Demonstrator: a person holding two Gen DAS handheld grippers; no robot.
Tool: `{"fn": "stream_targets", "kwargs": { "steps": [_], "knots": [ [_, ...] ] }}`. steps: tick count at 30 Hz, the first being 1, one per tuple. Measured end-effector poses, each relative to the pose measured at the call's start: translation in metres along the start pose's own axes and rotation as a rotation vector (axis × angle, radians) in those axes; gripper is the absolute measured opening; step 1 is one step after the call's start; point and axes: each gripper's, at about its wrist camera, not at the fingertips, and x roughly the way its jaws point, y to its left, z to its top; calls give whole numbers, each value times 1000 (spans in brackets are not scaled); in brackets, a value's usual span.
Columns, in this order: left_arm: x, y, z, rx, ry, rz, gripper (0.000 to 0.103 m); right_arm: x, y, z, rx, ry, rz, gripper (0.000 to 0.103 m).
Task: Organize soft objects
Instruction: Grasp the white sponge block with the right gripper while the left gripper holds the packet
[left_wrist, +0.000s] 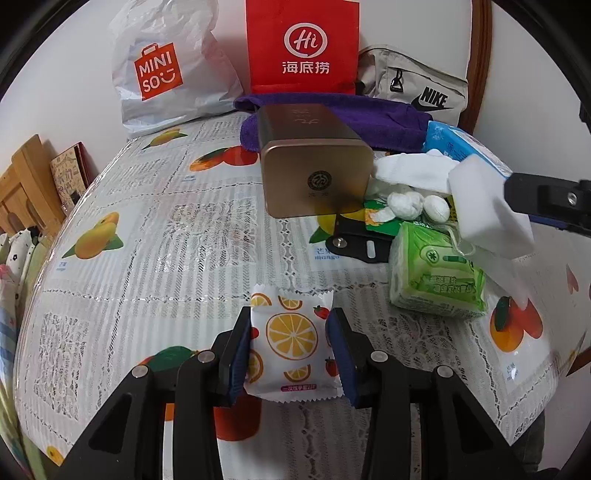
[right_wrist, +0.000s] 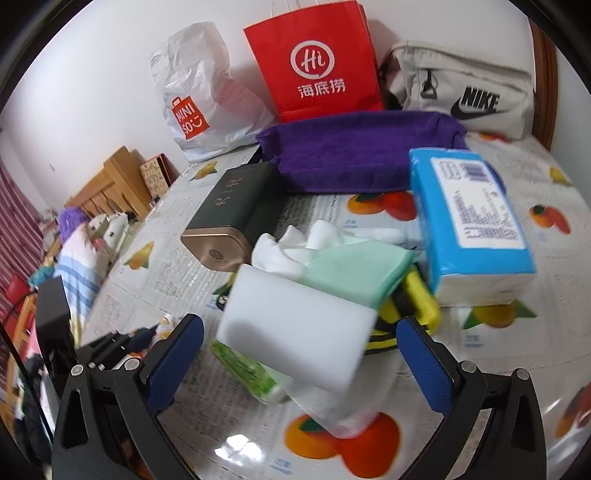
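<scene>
MINISO bag (left_wrist: 162, 70), NIKE pouch (left_wrist: 417, 86)

**Brand names along the back wall**

I read "MINISO" on the white plastic bag (left_wrist: 173, 66), "Hi" above 海底捞 on the red paper bag (left_wrist: 303, 44), "NIKE" with its swoosh on the grey pouch (left_wrist: 413, 85), and "mango" printed on the desk cloth (left_wrist: 327, 257).

Both fisheye views look forward and steeply down over the counter (left_wrist: 155, 258) toward the back wall. The left view sits low and close, to the left of the pile. The right view hovers near the pile from the right. They share the red bag (left_wrist: 303, 44), gold tin (left_wrist: 314, 177) and purple cloth (right_wrist: 362, 155).
</scene>
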Motion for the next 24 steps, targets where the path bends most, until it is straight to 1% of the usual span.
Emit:
{"fn": "stream_targets", "kwargs": {
  "steps": [5,7,8,9,13,18,21,24],
  "knots": [
    [0,-1,0,2,-6,3,39,18,6,3,28,31,-28,103],
    [0,0,0,-3,-6,-2,39,22,7,2,26,30,-34,97],
    [0,0,0,-4,-7,-3,39,23,7,1,23,26,-32,88],
    [0,0,0,-4,-8,-4,39,23,6,1,20,22,-33,84],
    [0,0,0,-15,-2,-4,39,11,-2,0,38,-9,-13,84],
    [1,1,2,-39,8,7,39,-17,-19,-4,47,-61,-23,84],
    [2,-1,4,-41,21,19,39,-35,-42,-9,69,-84,-47,84],
    [2,0,6,-62,33,14,39,-45,-72,-20,95,-77,-121,84]
  ]
}}
